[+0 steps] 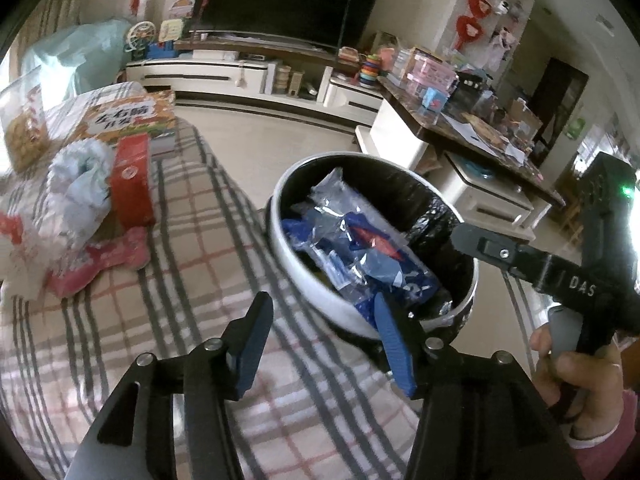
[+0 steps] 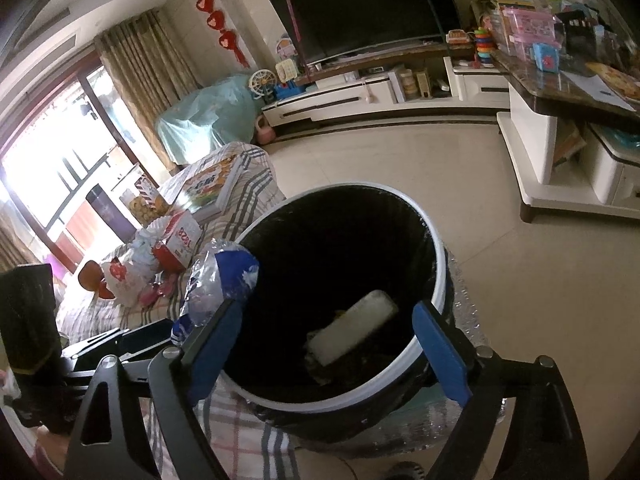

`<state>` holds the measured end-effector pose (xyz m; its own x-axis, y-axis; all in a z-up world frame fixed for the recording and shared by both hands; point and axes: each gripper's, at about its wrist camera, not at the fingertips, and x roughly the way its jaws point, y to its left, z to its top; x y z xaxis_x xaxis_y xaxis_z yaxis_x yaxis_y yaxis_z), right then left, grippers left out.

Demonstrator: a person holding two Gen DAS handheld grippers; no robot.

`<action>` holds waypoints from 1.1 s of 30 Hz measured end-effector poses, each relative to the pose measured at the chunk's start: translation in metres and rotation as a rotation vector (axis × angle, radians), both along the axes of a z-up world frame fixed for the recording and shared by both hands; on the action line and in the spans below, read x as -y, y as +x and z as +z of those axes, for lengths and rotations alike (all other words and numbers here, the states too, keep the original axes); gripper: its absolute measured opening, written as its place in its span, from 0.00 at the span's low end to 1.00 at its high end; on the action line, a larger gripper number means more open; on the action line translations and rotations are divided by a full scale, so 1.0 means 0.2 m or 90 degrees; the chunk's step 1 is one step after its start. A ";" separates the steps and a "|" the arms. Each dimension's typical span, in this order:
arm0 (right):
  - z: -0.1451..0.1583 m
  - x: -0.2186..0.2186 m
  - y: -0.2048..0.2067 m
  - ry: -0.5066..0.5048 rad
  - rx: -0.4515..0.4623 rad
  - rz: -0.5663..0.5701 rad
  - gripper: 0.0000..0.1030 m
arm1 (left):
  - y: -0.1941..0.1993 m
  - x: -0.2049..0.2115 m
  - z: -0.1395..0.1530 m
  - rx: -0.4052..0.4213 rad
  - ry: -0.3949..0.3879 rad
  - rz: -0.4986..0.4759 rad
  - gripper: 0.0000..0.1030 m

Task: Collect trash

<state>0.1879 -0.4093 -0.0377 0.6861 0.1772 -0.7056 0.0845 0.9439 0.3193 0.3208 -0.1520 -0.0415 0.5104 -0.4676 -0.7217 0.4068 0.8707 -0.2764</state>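
Observation:
A round bin with a white rim and black liner stands beside a plaid-covered sofa. A crumpled blue and clear plastic wrapper lies across its mouth. My left gripper is open and empty just above the bin's near rim. My right gripper is open and empty over the bin; the wrapper hangs at the bin's left edge by my left finger. A white object lies inside. More trash sits on the sofa: a red box, pale blue crumpled tissue, a pink wrapper.
A picture book and a snack bag lie farther along the sofa. A TV stand with a large TV is across the floor. A cluttered coffee table stands right of the bin.

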 end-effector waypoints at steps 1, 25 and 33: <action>0.00 -0.01 0.00 0.002 0.002 0.001 0.86 | -0.01 -0.02 -0.01 -0.002 -0.003 0.006 0.53; 0.04 -0.25 -0.08 0.029 0.021 0.031 0.87 | -0.20 -0.32 0.00 0.003 -0.014 0.060 0.53; -0.01 -0.48 -0.05 0.038 0.008 0.080 0.87 | -0.28 -0.59 -0.03 -0.014 -0.024 0.139 0.53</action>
<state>0.1784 -0.3128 -0.0401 0.6652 0.3039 -0.6820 -0.0374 0.9258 0.3761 0.2655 -0.0334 -0.0477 0.5875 -0.3740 -0.7176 0.2027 0.9265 -0.3169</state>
